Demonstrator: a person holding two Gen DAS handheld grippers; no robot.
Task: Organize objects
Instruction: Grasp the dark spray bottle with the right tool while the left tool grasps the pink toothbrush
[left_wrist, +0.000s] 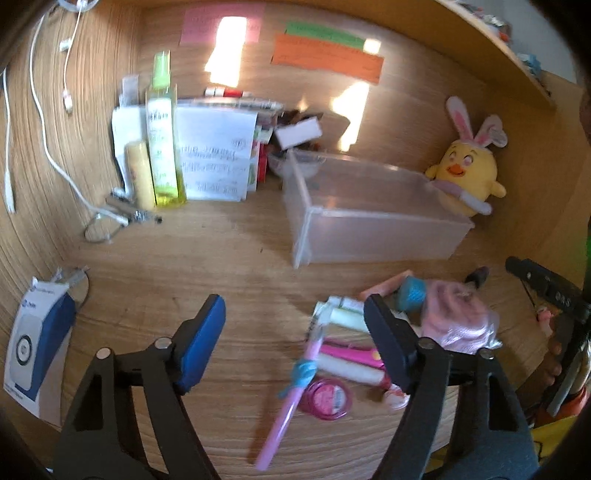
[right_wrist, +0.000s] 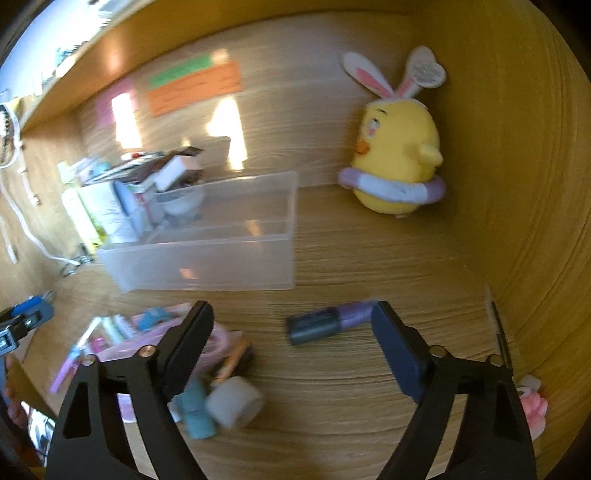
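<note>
Now, clear bin (left_wrist: 373, 236) mid-desk, plush chick (right_wrist: 399, 155) behind, purple bottle (right_wrist: 328, 321) lying crosswise, cap leftward, between released right gripper (right_wrist: 291, 328) jaws, left gripper (left_wrist: 295, 325) released over pink pen (left_wrist: 291, 391), clutter.

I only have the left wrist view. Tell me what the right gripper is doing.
Observer: The right gripper is open and grips nothing.
Operator: Say what lies in front of it.
Observer: A purple bottle with a dark cap lies on its side on the desk, between the fingertips, its purple end by the blue-padded finger.
</note>
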